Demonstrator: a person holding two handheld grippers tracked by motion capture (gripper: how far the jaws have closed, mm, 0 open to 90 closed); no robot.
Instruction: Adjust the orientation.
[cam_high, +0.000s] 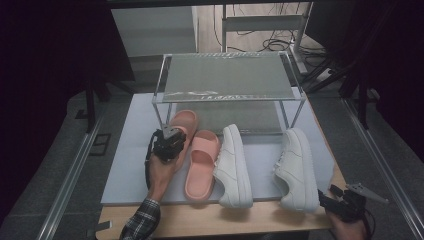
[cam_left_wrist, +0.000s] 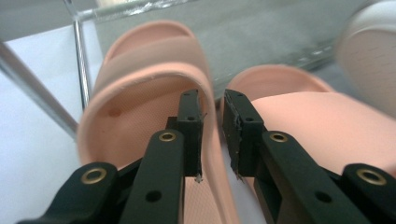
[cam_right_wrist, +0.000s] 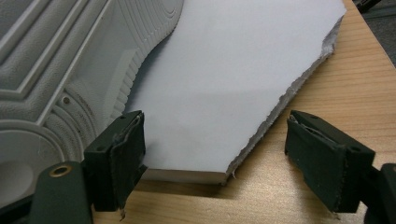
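Wooden bench (cam_high: 260, 223), white mat (cam_high: 135, 165), slippers and sneakers centre frame.
Left hand-held gripper (cam_left_wrist: 212, 135) pinches the left pink slipper's (cam_left_wrist: 140, 93) side wall; right hand-held gripper (cam_right_wrist: 215, 158), lower right, spread wide.

No readable text, labels, brands or numbers anywhere. The pink slides (cam_high: 201, 165) are plain, no logo on strap or footbed. The white sneakers (cam_high: 296, 170) show no brand mark; the sole in the right gripper view has moulded tread only, nothing legible. The clear shelf (cam_high: 227, 77), white mat (cam_high: 130, 165) and wooden table (cam_high: 240, 220) carry no markings.
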